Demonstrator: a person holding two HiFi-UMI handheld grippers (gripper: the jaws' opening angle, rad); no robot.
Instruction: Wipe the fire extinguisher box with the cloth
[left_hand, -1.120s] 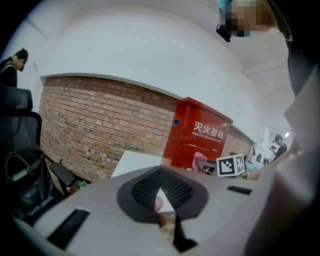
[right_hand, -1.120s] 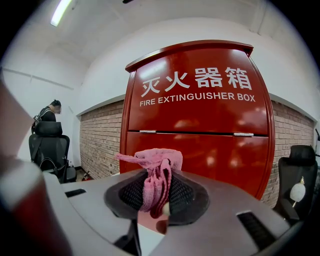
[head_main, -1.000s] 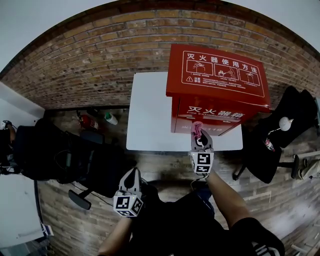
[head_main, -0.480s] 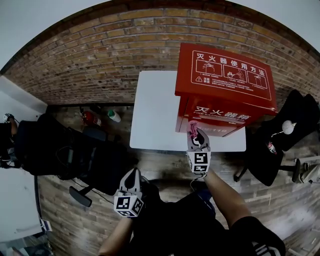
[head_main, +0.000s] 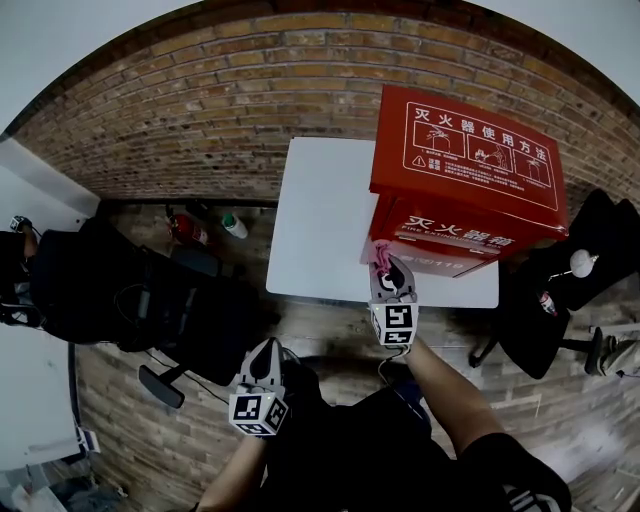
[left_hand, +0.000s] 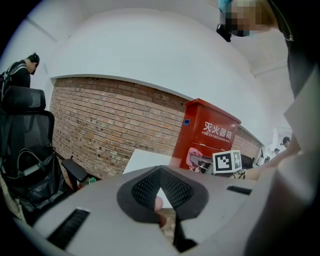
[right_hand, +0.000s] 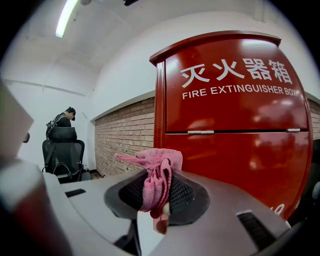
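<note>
The red fire extinguisher box (head_main: 465, 175) stands on a white table (head_main: 315, 225) against a brick wall; it fills the right gripper view (right_hand: 235, 125) and shows far off in the left gripper view (left_hand: 202, 132). My right gripper (head_main: 384, 262) is shut on a pink cloth (right_hand: 155, 177), held at the lower left corner of the box's front; the pink cloth (head_main: 381, 255) pokes out by the box. My left gripper (head_main: 264, 352) hangs low near my body, jaws shut with nothing in them.
Black office chairs (head_main: 130, 300) stand at the left, another chair (head_main: 560, 290) at the right of the table. Bottles and a small red extinguisher (head_main: 185, 230) lie on the floor by the wall. A person in dark clothes stands far off (right_hand: 62, 120).
The right gripper with the cloth has drifted slightly left along the box's lower front, and the head view has shifted so the box sits further right. The left gripper stayed put.
</note>
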